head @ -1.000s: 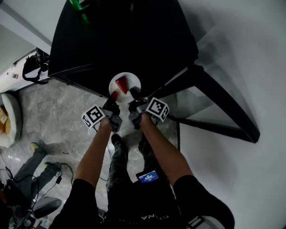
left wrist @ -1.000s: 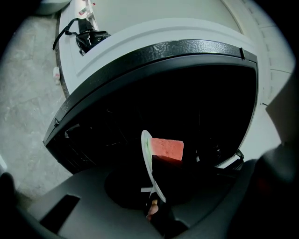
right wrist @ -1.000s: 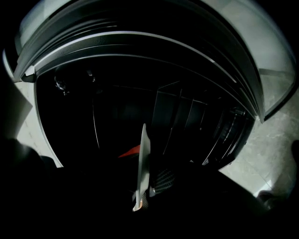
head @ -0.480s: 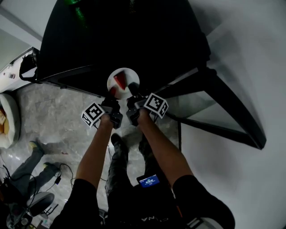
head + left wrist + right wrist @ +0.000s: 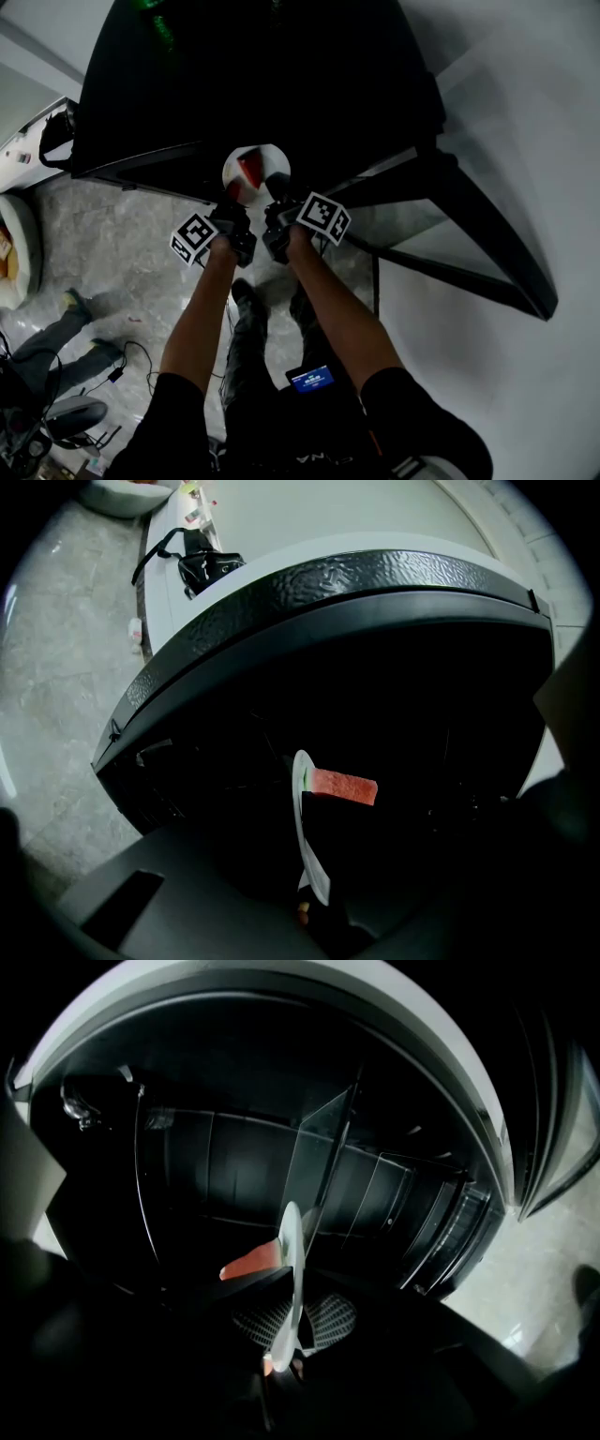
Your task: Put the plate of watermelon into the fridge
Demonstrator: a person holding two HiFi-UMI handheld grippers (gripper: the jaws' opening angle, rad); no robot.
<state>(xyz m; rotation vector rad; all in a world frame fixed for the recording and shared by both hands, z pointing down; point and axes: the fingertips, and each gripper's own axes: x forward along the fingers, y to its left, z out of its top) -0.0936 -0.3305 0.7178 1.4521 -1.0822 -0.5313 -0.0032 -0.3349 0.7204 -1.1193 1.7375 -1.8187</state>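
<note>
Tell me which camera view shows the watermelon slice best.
The left gripper view: the watermelon slice lies side-on, red flesh and green rind clear. The head view shows it small from above; the right gripper view shows only a red sliver beside the edge-on plate.

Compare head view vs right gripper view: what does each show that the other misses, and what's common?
Head view only: both of the person's arms, the left gripper and the right gripper together at the plate's near rim, their marker cubes, a lit screen at the waist, and another person's legs.
Right gripper view only: the fridge's dark inside with a glass shelf, and that gripper's jaws shut on the rim.
Both: the white plate, the watermelon slice, and the fridge.
</note>
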